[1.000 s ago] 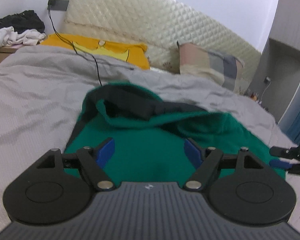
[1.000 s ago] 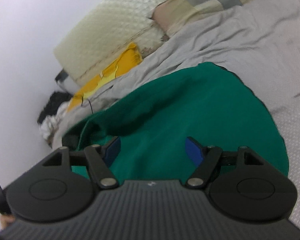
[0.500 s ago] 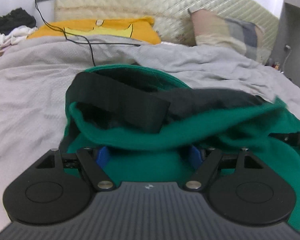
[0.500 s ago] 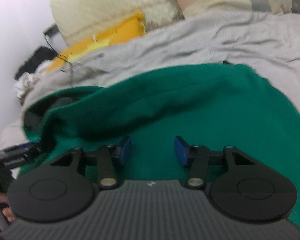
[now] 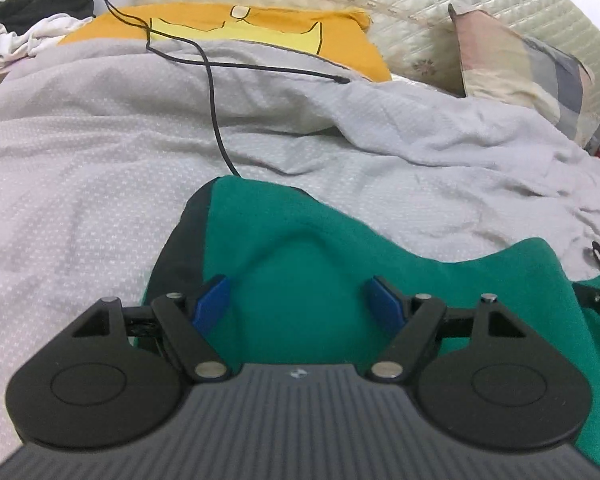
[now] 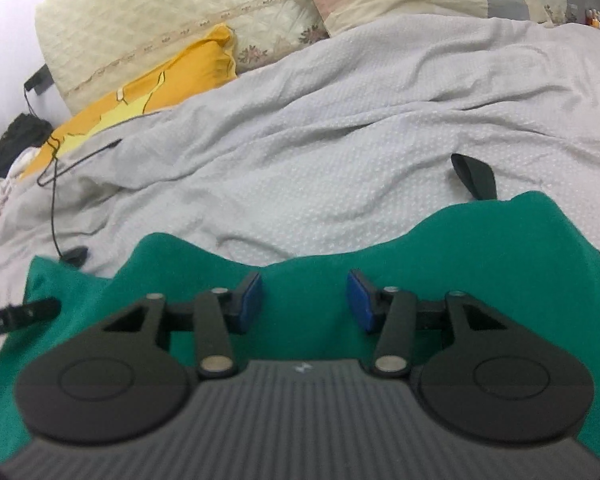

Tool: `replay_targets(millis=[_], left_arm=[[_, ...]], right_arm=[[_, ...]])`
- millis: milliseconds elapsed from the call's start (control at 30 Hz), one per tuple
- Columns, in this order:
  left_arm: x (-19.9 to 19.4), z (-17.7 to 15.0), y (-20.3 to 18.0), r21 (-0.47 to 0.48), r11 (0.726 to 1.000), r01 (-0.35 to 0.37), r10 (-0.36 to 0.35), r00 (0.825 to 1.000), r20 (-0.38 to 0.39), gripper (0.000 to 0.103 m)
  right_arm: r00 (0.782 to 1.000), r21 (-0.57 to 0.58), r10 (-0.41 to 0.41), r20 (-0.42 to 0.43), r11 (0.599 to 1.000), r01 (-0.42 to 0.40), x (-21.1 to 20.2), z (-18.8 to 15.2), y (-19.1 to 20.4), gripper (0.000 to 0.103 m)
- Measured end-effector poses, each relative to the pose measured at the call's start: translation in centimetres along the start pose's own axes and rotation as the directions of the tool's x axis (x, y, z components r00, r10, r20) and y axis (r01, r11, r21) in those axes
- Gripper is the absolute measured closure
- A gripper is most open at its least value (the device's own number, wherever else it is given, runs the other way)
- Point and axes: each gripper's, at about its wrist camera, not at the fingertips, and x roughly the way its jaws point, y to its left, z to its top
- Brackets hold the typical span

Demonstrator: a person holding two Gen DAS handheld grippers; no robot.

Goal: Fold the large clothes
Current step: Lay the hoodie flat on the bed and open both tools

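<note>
A green garment (image 5: 300, 264) with a black band (image 5: 184, 248) along its left edge lies on the grey bedspread (image 5: 100, 160). My left gripper (image 5: 298, 302) is low over it, open wide, with green cloth lying between the blue pads (image 5: 210, 300) and no press that I can see. My right gripper (image 6: 305, 300) hovers over the same garment (image 6: 500, 260), its jaws about half as wide, open, with flat green cloth in the gap. A black strap loop (image 6: 476, 178) sticks out past the garment's far edge. One of the left gripper's fingers (image 6: 24, 312) shows at the left.
A thin black cable (image 5: 216, 120) runs across the bedspread to a plug near the garment. Behind are a yellow pillow (image 5: 260, 28), a patchwork pillow (image 5: 520, 64) and a quilted headboard (image 5: 420, 0). A pile of black and white clothes (image 5: 32, 20) sits far left.
Both grippers moved toward the headboard and lower. The black-lined part of the garment that lay open is now covered by green cloth. The right jaws narrowed.
</note>
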Motion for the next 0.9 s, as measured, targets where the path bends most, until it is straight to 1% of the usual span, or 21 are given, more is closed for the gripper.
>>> replay_targets(millis=[100,133,267,367,500,633,733,800,900], left_arm=[[-1.3,-0.5,-0.1,0.016,1.0,0.0,0.0,1.0,-0.001,0.023],[-2.1,-0.8,-0.1,0.014,1.0,0.01,-0.01,1.0,-0.002,0.023],[-6.3,-2.8,-0.2,-0.027,0.998,0.05,-0.049,0.999,0.013,0.023],[-9.7,-4.8,0.0,-0.079,0.993,0.09,-0.088,0.996,0.029,0.023],[-14.4,-7.9,-0.1,-0.102,0.988,0.119,-0.113,0.992,0.058,0.023],[-19.1,-11.1,-0.6,-0.07,0.989,0.133,-0.126,0.988,0.092,0.023],[-21.9,-12.8,-1.3,-0.035,0.992,0.12,-0.116,0.988,0.1,0.023],[-23.8,-14.0,-1.7,-0.017,0.993,0.118,-0.115,0.986,0.122,0.023],[-25.6,-15.7,-2.8,0.034,0.993,0.11,-0.113,0.983,0.142,0.023]], right_arm=[[1.0,0.002,0.009,0.003,1.0,-0.009,-1.3,0.0,0.1,0.054],[1.0,0.008,0.015,0.001,1.0,-0.015,-1.9,-0.1,0.2,0.054],[0.999,0.021,0.044,0.003,0.999,-0.044,-5.7,-1.3,0.7,0.052],[0.998,0.002,0.054,0.022,0.999,-0.054,-9.4,-3.0,1.4,0.052],[0.997,0.004,0.062,0.036,0.998,-0.062,-14.3,-6.1,2.1,0.052],[0.997,-0.013,0.06,0.039,0.998,-0.06,-18.4,-9.1,2.7,0.052],[0.997,-0.008,0.053,0.049,0.999,-0.053,-20.9,-11.0,2.7,0.052],[0.997,-0.003,0.053,0.064,0.999,-0.053,-22.5,-12.3,2.7,0.052],[0.996,-0.005,0.055,0.077,0.998,-0.055,-24.0,-14.3,2.8,0.052]])
